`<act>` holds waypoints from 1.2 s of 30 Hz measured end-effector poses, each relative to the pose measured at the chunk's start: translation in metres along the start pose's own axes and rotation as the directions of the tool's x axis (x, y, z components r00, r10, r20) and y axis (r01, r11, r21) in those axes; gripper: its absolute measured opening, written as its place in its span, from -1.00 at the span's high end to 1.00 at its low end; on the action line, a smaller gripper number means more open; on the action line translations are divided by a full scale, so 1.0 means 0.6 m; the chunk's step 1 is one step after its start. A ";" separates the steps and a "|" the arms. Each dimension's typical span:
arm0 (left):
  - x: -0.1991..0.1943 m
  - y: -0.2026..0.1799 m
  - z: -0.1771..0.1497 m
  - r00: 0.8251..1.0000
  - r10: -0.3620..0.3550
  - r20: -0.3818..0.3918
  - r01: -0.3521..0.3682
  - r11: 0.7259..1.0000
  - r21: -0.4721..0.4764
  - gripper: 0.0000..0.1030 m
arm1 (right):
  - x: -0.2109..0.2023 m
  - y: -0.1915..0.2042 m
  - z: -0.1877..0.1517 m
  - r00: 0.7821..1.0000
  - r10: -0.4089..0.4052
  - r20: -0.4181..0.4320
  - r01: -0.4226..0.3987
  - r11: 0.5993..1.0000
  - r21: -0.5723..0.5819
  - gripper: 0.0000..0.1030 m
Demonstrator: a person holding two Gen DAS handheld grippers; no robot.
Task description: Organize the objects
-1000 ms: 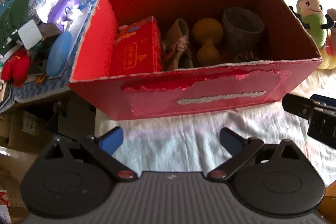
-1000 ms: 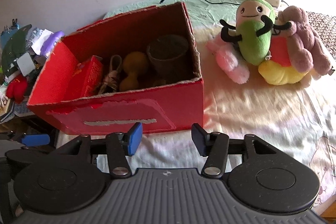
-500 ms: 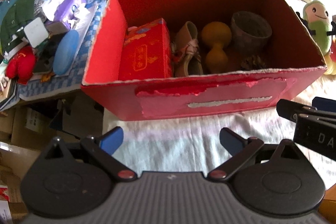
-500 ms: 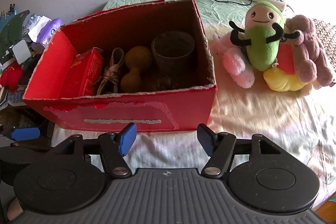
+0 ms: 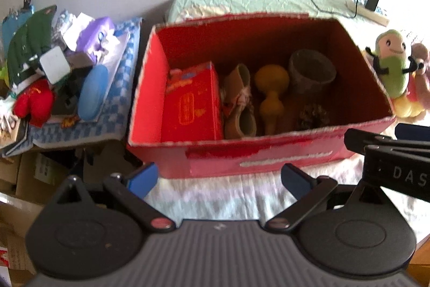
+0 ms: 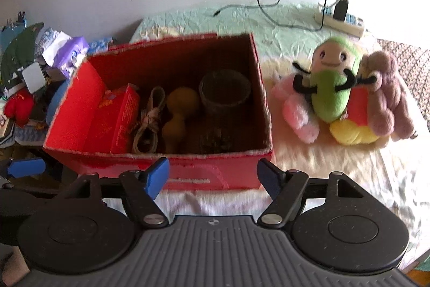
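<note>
One legible marking: "DAS" on right hand-held gripper (image 5: 389, 149)

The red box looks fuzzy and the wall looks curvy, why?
Left wrist view: the red box is smeared by motion blur, and the fisheye lens bends the edges. Right wrist view: softer blur, sunlight glare washes out the bedsheet, and the box's inside is in shadow.
</note>
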State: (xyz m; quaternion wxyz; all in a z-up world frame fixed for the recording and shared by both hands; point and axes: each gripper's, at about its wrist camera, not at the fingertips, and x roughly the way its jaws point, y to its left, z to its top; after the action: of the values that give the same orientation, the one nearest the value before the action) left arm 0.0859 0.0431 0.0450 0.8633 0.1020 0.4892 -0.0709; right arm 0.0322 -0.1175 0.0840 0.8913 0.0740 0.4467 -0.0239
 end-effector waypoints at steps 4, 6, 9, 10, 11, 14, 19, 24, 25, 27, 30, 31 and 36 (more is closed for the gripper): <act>-0.014 0.004 0.020 0.999 0.004 0.038 -0.004 1.000 -0.006 -0.92 | -0.016 0.004 0.022 0.999 -0.007 0.045 0.008 1.000 -0.023 -0.47; -0.018 0.006 0.029 0.999 0.004 0.053 -0.003 1.000 -0.012 -0.92 | -0.020 0.007 0.030 0.998 -0.014 0.068 0.016 0.999 -0.034 -0.47; -0.017 0.009 0.039 0.998 0.005 0.065 -0.003 1.000 -0.023 -0.92 | -0.018 0.010 0.039 0.996 -0.029 0.089 0.032 0.999 -0.039 -0.48; -0.015 0.011 0.041 0.998 0.003 0.064 -0.001 1.000 -0.029 -0.92 | -0.015 0.011 0.041 0.995 -0.034 0.091 0.037 0.999 -0.037 -0.48; -0.013 0.013 0.041 0.998 0.001 0.062 0.001 0.999 -0.036 -0.92 | -0.013 0.011 0.041 0.995 -0.037 0.091 0.040 0.999 -0.035 -0.48; -0.004 0.017 0.042 0.999 -0.007 0.052 0.009 0.999 -0.048 -0.92 | -0.006 0.012 0.041 0.995 -0.047 0.088 0.050 0.998 -0.035 -0.48; 0.007 0.020 0.043 0.999 -0.022 0.046 0.025 0.997 -0.068 -0.92 | 0.002 0.011 0.045 0.993 -0.072 0.096 0.075 0.997 -0.034 -0.52; 0.014 0.017 0.048 0.998 -0.014 0.056 0.018 0.998 -0.064 -0.92 | 0.013 0.007 0.051 0.992 -0.082 0.099 0.085 0.996 -0.021 -0.54; 0.015 0.015 0.050 0.998 -0.015 0.057 0.018 0.998 -0.058 -0.93 | 0.015 0.006 0.052 0.992 -0.084 0.098 0.087 0.996 -0.019 -0.54; 0.016 0.012 0.054 0.998 -0.009 0.062 0.012 0.999 -0.049 -0.94 | 0.018 0.005 0.054 0.992 -0.085 0.097 0.087 0.996 -0.014 -0.54; 0.022 0.009 0.058 0.998 -0.005 0.059 0.008 0.999 -0.041 -0.94 | 0.021 0.004 0.058 0.991 -0.087 0.097 0.089 0.996 -0.014 -0.54; 0.024 0.009 0.059 0.998 -0.006 0.057 0.008 0.999 -0.042 -0.94 | 0.023 0.003 0.059 0.991 -0.088 0.097 0.090 0.996 -0.014 -0.54; 0.031 0.010 0.068 0.998 0.020 0.061 -0.018 0.999 -0.038 -0.95 | 0.028 -0.002 0.066 0.992 -0.081 0.098 0.082 0.997 -0.003 -0.54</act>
State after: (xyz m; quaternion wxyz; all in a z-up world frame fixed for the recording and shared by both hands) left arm 0.1306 0.0383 0.0500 0.8802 0.0884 0.4628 -0.0565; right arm 0.0734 -0.1243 0.0938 0.9106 0.0515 0.4053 -0.0624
